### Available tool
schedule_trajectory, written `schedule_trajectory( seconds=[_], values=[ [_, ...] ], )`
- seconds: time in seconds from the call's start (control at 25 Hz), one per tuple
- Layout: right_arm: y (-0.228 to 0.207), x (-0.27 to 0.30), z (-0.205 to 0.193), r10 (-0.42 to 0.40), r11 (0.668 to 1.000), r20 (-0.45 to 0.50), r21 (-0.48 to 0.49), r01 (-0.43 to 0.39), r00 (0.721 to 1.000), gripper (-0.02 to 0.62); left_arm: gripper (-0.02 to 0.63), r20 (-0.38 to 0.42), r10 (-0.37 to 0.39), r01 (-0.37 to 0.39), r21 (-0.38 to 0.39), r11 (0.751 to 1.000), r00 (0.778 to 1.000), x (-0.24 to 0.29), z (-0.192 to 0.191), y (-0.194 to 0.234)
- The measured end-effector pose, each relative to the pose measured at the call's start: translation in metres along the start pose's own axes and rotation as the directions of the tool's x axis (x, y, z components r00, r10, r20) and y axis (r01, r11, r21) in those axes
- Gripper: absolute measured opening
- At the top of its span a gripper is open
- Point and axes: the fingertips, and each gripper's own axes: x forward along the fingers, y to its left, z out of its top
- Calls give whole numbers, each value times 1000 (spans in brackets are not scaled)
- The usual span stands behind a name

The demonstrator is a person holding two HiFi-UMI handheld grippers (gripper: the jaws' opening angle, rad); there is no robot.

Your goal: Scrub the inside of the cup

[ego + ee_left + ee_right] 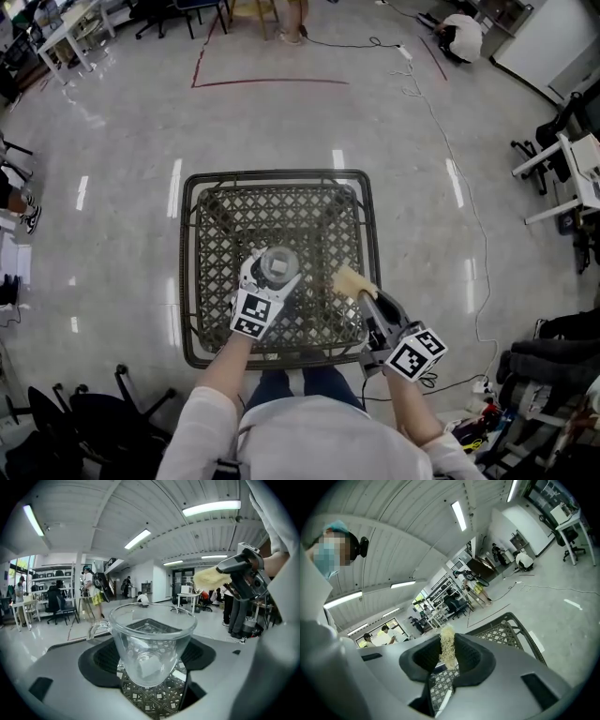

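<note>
My left gripper (270,279) has its jaws clamped on the lower body of a clear glass cup (152,637). The cup stands upright with its mouth open upward and its handle (96,629) sticking out to my left. It sits over the near middle of the dark woven desk (319,220), whose lattice shows through the glass and below the jaws; I cannot tell whether the base touches the weave or hangs just above it. The cup looks empty inside. My right gripper (367,298) has its jaws pinched on a pale yellow, fibrous sponge (447,646), which stands up on edge between them, its top poking past the tips. Seen from above, the sponge is to the right of the cup, near it but apart, over the desk's near right part. The desk stands on a shiny grey floor (112,141).
</note>
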Motion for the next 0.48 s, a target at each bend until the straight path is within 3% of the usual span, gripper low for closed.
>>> schedule_trajectory(
  seconds=[0.48],
  values=[
    [-32, -6, -33, -71, 997, -84, 4, 72, 994, 92, 367, -56, 29, -35, -110, 993, 998, 32, -65, 9]
  ],
)
